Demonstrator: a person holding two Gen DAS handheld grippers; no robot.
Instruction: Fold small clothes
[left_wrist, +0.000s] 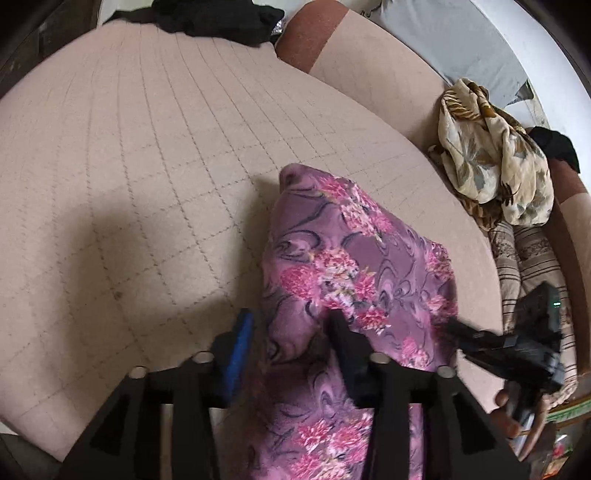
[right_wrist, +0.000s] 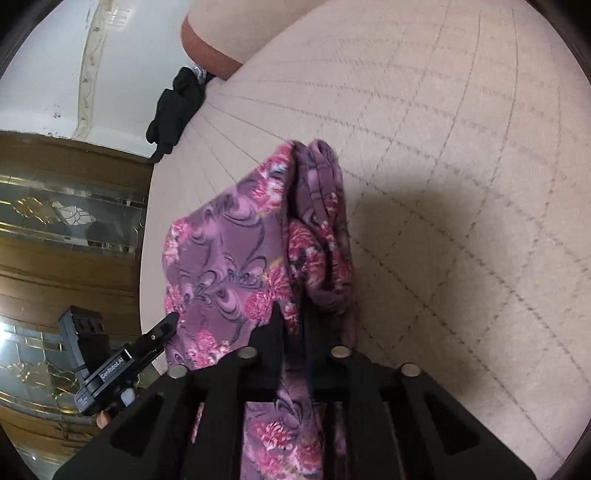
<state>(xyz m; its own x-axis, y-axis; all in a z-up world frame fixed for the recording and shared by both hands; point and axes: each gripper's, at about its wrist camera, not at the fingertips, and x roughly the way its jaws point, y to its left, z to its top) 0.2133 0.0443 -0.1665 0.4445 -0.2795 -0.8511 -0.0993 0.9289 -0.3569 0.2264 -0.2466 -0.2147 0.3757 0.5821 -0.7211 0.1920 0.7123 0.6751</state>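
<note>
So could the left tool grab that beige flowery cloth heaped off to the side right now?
Probably not: the left tool holds purple floral fabric; the beige cloth lies beyond the right tool.

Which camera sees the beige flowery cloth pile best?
The left wrist view. The beige floral cloth lies crumpled at the far right edge of the quilted pink bed, fully visible there. The right wrist view does not show it at all; it sees the purple floral garment and a black cloth.
</note>
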